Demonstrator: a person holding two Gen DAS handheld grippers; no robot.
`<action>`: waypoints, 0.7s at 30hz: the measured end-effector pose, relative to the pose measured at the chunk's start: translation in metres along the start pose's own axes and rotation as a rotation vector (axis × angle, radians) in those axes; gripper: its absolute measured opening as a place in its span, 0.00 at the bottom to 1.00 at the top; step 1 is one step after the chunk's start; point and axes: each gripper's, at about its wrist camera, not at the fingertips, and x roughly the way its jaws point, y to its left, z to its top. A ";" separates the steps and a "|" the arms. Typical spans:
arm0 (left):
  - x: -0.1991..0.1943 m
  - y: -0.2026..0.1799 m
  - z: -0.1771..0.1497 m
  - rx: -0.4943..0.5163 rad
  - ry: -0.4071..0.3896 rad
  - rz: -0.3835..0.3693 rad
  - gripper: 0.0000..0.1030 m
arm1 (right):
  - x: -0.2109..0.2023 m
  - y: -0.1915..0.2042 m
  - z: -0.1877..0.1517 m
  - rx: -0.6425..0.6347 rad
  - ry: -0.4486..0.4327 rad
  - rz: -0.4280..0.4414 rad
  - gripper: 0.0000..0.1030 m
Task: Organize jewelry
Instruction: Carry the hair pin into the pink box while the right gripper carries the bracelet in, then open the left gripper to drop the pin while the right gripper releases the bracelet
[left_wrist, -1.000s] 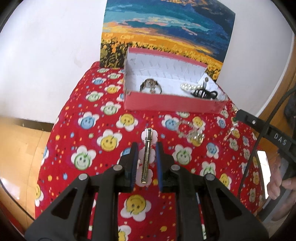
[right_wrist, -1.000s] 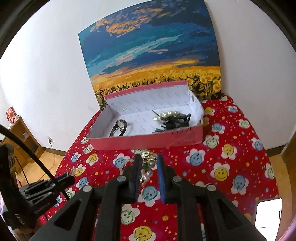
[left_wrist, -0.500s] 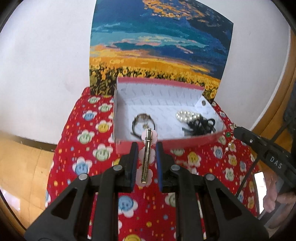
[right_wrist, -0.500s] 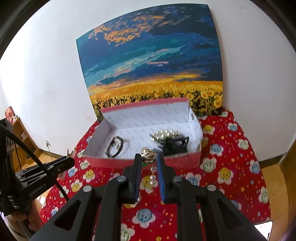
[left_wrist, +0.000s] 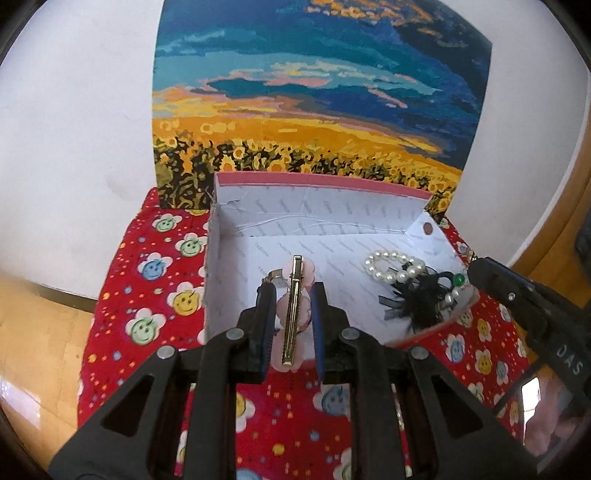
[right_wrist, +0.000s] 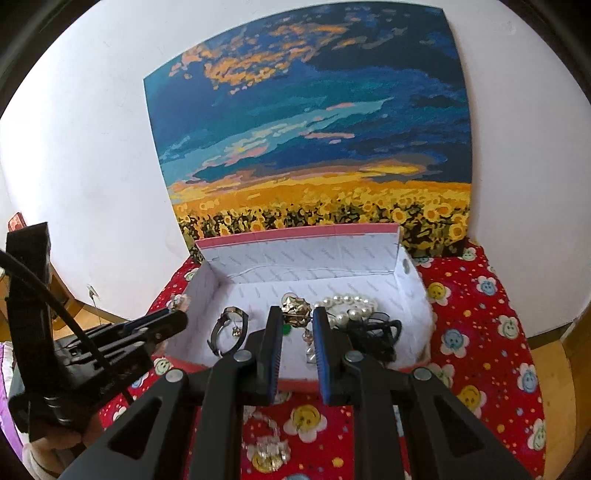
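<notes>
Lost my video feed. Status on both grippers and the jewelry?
Left gripper shut on pink flower hair clip, over the box. Right gripper shut on gold earring, over the box. Nothing blocking.

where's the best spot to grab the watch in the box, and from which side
Grip the watch by its band, coming straight down from above. It lies flat on the floor of the box with the band forming an open loop, so one finger can drop inside the loop and the other outside. The left end of the box beside it looks free of other jewelry.
</notes>
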 end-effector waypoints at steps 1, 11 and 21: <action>0.005 0.001 0.001 -0.005 0.004 -0.001 0.11 | 0.004 0.000 0.001 0.003 0.004 0.000 0.18; 0.052 0.012 -0.003 -0.039 0.068 0.015 0.11 | 0.055 -0.007 -0.007 0.036 0.072 -0.008 0.18; 0.058 0.014 -0.003 -0.009 0.060 0.065 0.11 | 0.079 -0.013 -0.016 0.051 0.126 -0.020 0.18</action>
